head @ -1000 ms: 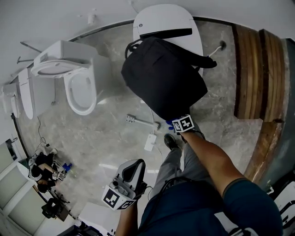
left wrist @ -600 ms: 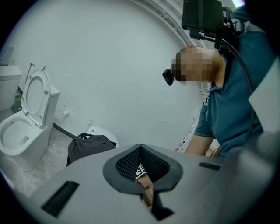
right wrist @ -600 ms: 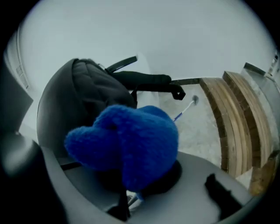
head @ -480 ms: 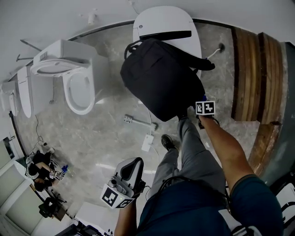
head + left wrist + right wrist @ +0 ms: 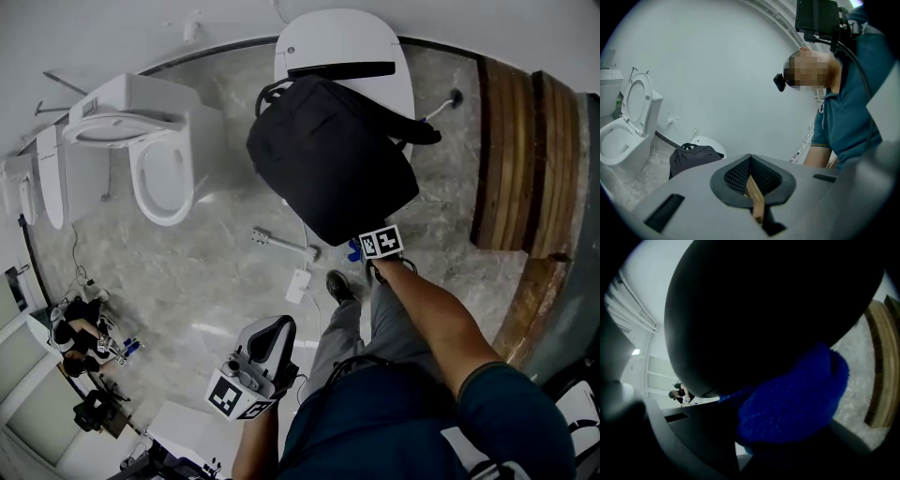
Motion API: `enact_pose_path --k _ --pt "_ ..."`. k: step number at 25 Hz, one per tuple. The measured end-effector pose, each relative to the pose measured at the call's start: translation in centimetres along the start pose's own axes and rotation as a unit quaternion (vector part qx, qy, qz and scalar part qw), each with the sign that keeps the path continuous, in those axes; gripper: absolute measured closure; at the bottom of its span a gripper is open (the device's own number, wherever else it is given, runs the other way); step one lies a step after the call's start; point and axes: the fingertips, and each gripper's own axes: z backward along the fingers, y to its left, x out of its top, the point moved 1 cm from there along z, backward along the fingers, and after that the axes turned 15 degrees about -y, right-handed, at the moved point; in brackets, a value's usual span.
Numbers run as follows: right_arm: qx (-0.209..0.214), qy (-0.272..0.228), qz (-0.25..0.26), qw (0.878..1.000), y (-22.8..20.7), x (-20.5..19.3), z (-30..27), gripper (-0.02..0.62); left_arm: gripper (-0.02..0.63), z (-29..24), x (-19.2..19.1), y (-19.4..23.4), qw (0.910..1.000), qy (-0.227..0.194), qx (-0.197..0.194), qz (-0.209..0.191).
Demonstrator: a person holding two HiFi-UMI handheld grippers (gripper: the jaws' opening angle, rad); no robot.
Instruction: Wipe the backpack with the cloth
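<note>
Head view: locate the black backpack (image 5: 328, 155) lying on the closed toilet lid (image 5: 323, 37), lower end overhanging toward the floor. Expect soft, fairly light fabric that dents and slides under pressure; if steadying is needed, take hold at the top handle (image 5: 272, 94). Wipe with moderate force only. Right gripper (image 5: 364, 248): clenched on the blue cloth (image 5: 792, 399), which presses against the bag's lower edge. Left gripper (image 5: 270, 333): low, well apart from the bag, jaws fully together, gripping nothing.
</note>
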Motion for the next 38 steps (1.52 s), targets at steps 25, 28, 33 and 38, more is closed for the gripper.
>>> enact_pose_path --k 25,28,33,38 --pt "0.094 -0.199 0.036 0.975 -3.7 41.1 1.4 0.568 0.600 -0.9 1.9 2.1 0.9964 -0.037 0.075 0.004" --pt "0.113 -0.188 0.062 0.974 -1.1 44.4 0.0 0.568 0.600 -1.5 1.8 2.4 0.9960 -0.039 0.080 0.004" --pt "0.174 -0.137 -0.069 0.973 -3.9 38.5 1.8 0.569 0.600 -2.8 2.3 2.1 0.9964 -0.046 0.071 0.006" --pt "0.134 -0.118 -0.143 0.973 -10.9 28.0 7.9 0.568 0.600 -3.1 2.8 2.2 0.9967 -0.044 0.068 0.007"
